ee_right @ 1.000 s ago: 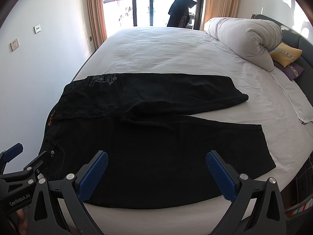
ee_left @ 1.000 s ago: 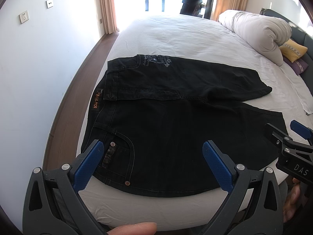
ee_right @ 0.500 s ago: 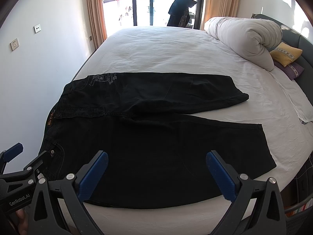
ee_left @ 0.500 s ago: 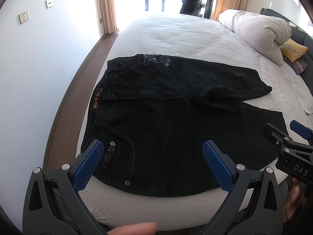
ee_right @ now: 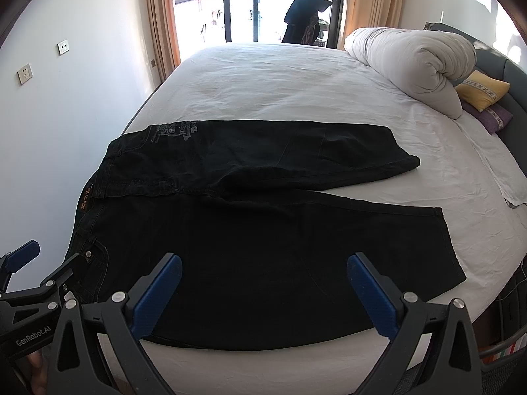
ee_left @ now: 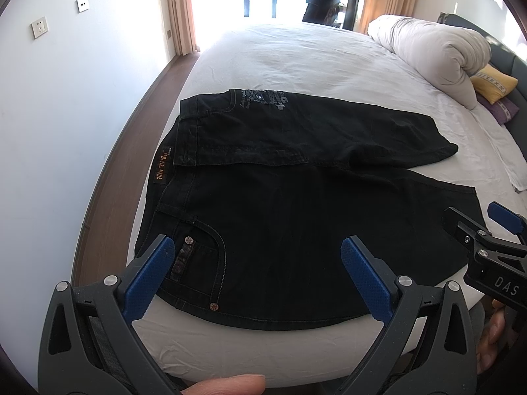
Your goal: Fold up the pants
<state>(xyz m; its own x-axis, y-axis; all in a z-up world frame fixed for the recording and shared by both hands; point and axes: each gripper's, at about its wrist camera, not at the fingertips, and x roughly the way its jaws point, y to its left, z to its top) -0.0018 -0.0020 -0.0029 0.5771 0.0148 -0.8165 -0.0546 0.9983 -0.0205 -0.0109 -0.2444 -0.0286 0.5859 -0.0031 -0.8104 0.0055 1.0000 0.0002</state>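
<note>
Black pants (ee_left: 296,217) lie flat on the white bed (ee_left: 296,56), waistband to the left, legs to the right; they also show in the right wrist view (ee_right: 263,250). The far leg is angled away from the near one. My left gripper (ee_left: 257,263) is open and empty, held just off the near bed edge over the waist pocket end. My right gripper (ee_right: 263,283) is open and empty, over the near leg. Each gripper shows at the edge of the other's view.
A rolled white duvet (ee_right: 415,62) and yellow and purple cushions (ee_right: 482,89) lie at the bed's far right. A white wall (ee_left: 66,98) and wood floor strip run along the left. Glass doors with curtains stand behind the bed.
</note>
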